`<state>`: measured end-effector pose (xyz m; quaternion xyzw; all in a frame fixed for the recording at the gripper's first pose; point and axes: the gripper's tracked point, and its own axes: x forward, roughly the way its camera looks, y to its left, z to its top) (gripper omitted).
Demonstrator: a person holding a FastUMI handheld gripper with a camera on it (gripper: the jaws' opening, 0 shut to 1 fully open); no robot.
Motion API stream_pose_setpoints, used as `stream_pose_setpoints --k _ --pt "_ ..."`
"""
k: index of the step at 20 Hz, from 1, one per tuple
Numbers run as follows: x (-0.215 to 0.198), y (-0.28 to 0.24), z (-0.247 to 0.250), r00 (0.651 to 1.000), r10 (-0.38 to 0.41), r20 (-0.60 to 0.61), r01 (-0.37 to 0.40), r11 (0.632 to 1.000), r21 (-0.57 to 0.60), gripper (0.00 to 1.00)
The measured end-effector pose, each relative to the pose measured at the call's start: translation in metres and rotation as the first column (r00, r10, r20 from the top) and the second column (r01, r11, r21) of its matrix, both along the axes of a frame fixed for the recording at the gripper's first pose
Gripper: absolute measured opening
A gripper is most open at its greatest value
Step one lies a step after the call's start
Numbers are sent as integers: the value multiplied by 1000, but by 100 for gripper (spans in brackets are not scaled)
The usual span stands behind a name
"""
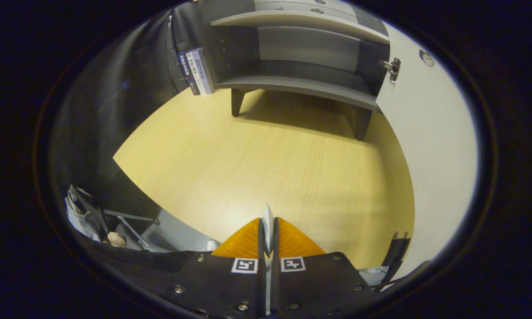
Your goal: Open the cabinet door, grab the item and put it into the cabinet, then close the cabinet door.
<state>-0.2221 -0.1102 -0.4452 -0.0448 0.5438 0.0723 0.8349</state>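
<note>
Two fingers clenched on thin white item | above wood table | cabinet beyond, door swung open, shelves bare

The gripper shows at the bottom of the view as two wedge-shaped fingers that narrow toward their tips and have a fine ribbed surface. Behind them sit two flat black plates, one for each finger, with only a narrow slit between. Each plate carries a small square marker near its inner front corner, white with a black blocky pattern (the two patterns look similar, but I cannot compare them exactly). Several round silver screws are set in the plates, some along the front edge and some further back near the slit.
</note>
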Motion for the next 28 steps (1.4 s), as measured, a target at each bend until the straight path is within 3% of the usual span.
stream_pose_setpoints --k 7,14,17,22,28 --pt "23 11 56 997 -69 26 69 997 27 5" --pt "95 22 170 979 -92 180 79 994 80 5" --pt "134 23 222 953 -102 285 78 992 94 5" --pt "195 23 298 880 -136 455 89 988 124 5" --pt "253 8 337 822 -177 542 140 984 109 4"
